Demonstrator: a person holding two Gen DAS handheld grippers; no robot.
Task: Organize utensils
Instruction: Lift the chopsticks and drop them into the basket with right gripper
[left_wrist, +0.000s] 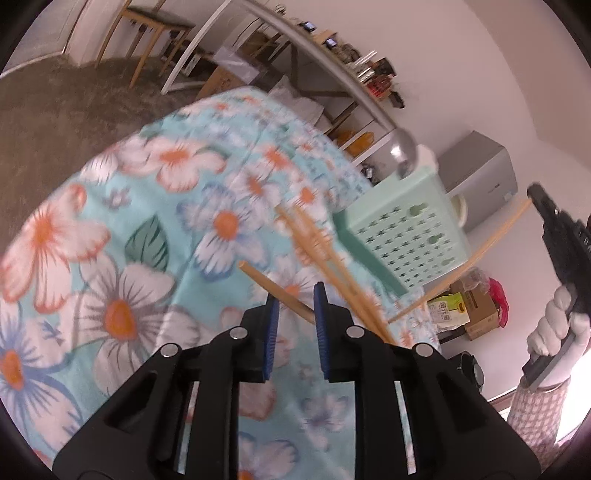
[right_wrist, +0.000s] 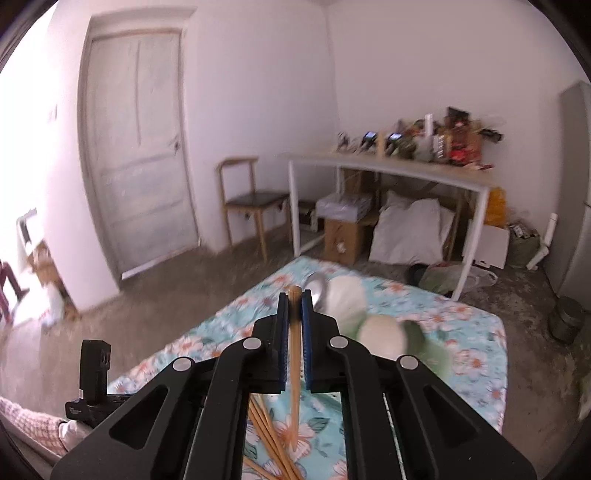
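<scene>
My left gripper (left_wrist: 293, 295) is shut on a wooden chopstick (left_wrist: 258, 280) that lies slantwise between its blue pads, above the floral tablecloth (left_wrist: 110, 221). Several more chopsticks (left_wrist: 325, 254) lie in a loose bundle just beyond, blurred. A mint-green perforated utensil holder (left_wrist: 399, 240) stands at the table's right, with a metal ladle (left_wrist: 404, 155) in it. My right gripper (right_wrist: 294, 299) is shut on another chopstick (right_wrist: 294, 369), held lengthwise between the pads and raised above the table. From the left wrist view, that right gripper (left_wrist: 532, 194) hangs at the right with its chopstick (left_wrist: 461, 262) pointing down-left.
The table's far edge (right_wrist: 495, 317) drops to a brown floor. Beyond stand a wooden chair (right_wrist: 255, 199), a white-framed desk (right_wrist: 388, 166) with clutter, boxes and a pillow beneath it. A grey cabinet (left_wrist: 480, 173) is behind the holder. A gloved hand (left_wrist: 554, 332) grips the right tool.
</scene>
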